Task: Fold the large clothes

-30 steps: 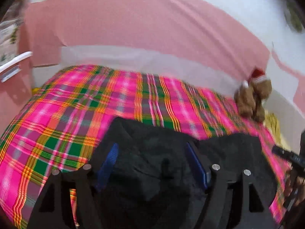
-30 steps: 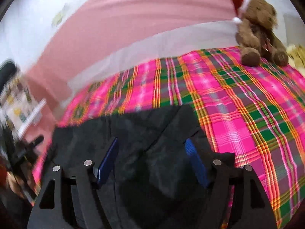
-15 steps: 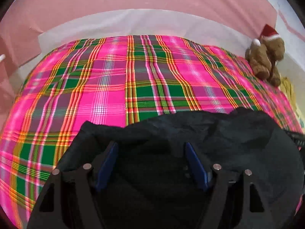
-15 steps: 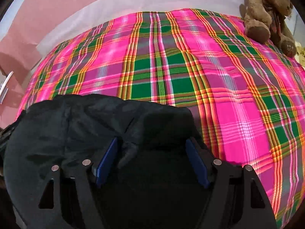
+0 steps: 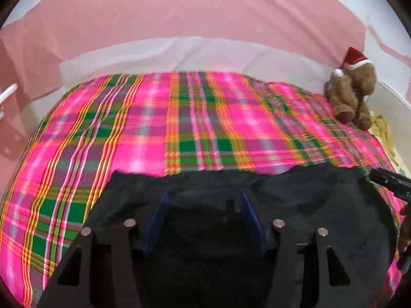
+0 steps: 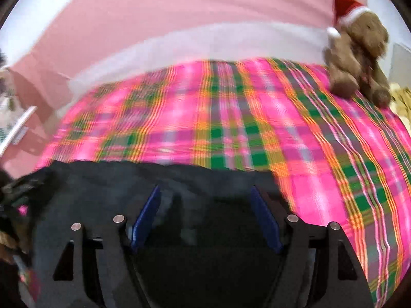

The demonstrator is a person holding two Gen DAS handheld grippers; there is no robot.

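A large black garment (image 5: 308,205) lies on the near part of a pink and green plaid bedspread (image 5: 179,118), its far edge running almost straight across. My left gripper (image 5: 204,195) hangs low over the garment's left part. Its jaws are closing, with black cloth between the blue pads (image 5: 156,220), and a gap still shows. My right gripper (image 6: 205,188) stands open over the right part of the garment (image 6: 102,184), near its right edge. The plaid bedspread (image 6: 231,118) stretches beyond it. Part of the right gripper's black body (image 5: 390,182) shows at the left wrist view's right edge.
A brown teddy bear (image 5: 352,95) in a red Santa hat sits at the bed's far right corner, also large in the right wrist view as the teddy bear (image 6: 359,51). A white band and pink wall (image 5: 205,20) lie behind the bed. A white object (image 6: 18,131) sits at the left.
Both views have tipped up, so more wall shows and the garment lies lower in the picture. The left jaws have narrowed. The garment's far edge now lies straighter.
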